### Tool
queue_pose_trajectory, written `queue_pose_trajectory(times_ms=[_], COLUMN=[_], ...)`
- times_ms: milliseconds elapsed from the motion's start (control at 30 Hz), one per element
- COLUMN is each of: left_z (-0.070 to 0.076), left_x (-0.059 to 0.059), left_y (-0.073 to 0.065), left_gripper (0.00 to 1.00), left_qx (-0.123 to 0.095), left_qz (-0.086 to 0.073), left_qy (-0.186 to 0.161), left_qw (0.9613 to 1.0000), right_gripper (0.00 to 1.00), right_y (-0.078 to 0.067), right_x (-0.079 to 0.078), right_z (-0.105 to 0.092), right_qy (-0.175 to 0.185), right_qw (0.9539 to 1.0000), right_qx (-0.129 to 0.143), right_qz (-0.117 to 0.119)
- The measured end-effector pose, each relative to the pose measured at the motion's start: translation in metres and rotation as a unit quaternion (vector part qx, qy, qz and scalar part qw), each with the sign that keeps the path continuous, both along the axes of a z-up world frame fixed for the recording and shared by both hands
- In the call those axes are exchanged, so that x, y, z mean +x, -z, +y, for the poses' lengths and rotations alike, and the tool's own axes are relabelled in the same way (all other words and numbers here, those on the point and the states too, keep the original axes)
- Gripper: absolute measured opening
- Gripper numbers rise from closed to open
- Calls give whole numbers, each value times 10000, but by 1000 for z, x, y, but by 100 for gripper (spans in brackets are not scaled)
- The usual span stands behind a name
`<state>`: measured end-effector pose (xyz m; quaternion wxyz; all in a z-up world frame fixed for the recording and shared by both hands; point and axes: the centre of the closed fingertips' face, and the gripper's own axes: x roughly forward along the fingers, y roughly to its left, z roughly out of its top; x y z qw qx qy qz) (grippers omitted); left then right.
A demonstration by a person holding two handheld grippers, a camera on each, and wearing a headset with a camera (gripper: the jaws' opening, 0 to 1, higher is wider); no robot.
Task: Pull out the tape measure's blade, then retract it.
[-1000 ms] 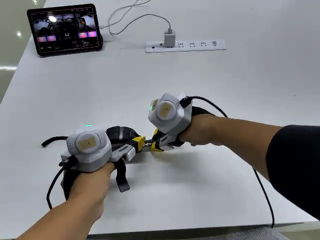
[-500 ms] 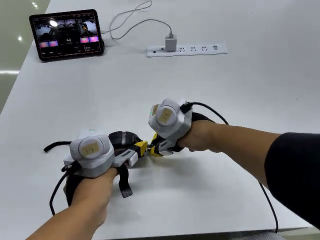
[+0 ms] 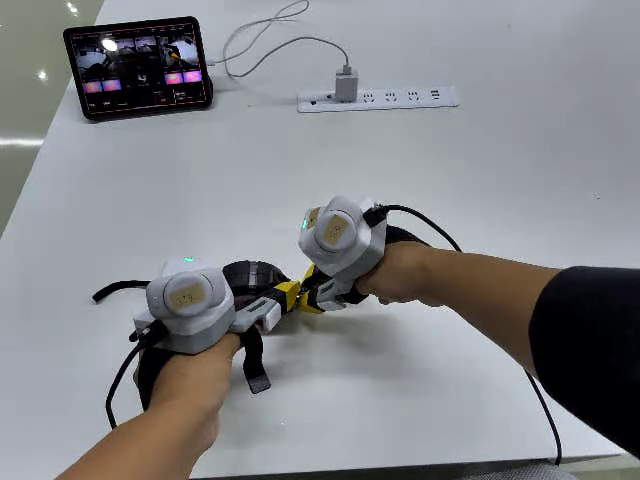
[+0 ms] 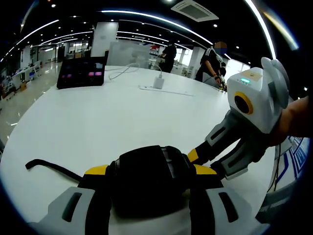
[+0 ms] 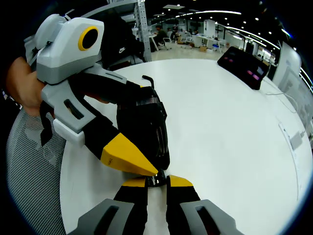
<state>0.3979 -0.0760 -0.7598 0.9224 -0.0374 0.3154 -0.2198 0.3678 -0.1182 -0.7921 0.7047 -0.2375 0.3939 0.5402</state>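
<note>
**Right gripper** (image 5: pixel 157 183): one. Jaws drawn almost together, with a narrow slit between the yellow tips. A small metal end hook (image 5: pixel 158 177) sits in that slit at the bottom centre of the right gripper view and appears pinched.

**Left gripper** (image 4: pixel 150 170): one. Jaws spread to the width of the case and clamped on its two sides, at the bottom centre of the left gripper view.

**Tape measure** (image 5: pixel 143 117): one. It has a black case and sits on the table between the left gripper's fingers. In the head view it lies left of centre, in the lower half, touching both sets of fingertips.

**Governing relation:** in the right gripper view the case lies directly above the right fingertips, mouth toward them. In the head view, case and hook line up from lower left to the right. The blade's long axis should follow that line. The right gripper is at the hook, and the left anchors the case.

**Progress, as judged:** no length of blade shows, so the pull has not begun. The draw should go straight back, away from the case.

**Black strap** (image 4: pixel 49 166): one, trailing from the case toward the left edge of the left gripper view.

**Table** (image 3: pixel 480 180): one, white.

**Tablet** (image 3: pixel 138 65): one, upper left of the head view.

**Power strip** (image 3: pixel 385 98): one, upper centre, with one charger (image 3: pixel 346 82) plugged in.
</note>
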Motion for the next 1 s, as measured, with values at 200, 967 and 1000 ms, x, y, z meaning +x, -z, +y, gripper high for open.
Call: queue_pose_trajectory(times_ms=[200, 967, 1000], left_z=[0, -1, -1], left_x=[0, 0, 0], left_y=[0, 0, 0], left_gripper=[60, 61, 61], left_qx=[-7, 17, 18], left_qz=[-14, -47, -46], left_qy=[9, 19, 16], left_qw=[10000, 10000, 10000], right_gripper=[10, 11, 11], right_y=[1, 2, 2], right_x=[0, -1, -1], right_z=[3, 4, 4], right_qy=[-27, -229, -225], right_qw=[10000, 9997, 9997], right_qx=[-22, -54, -55], right_qz=[-8, -87, -85])
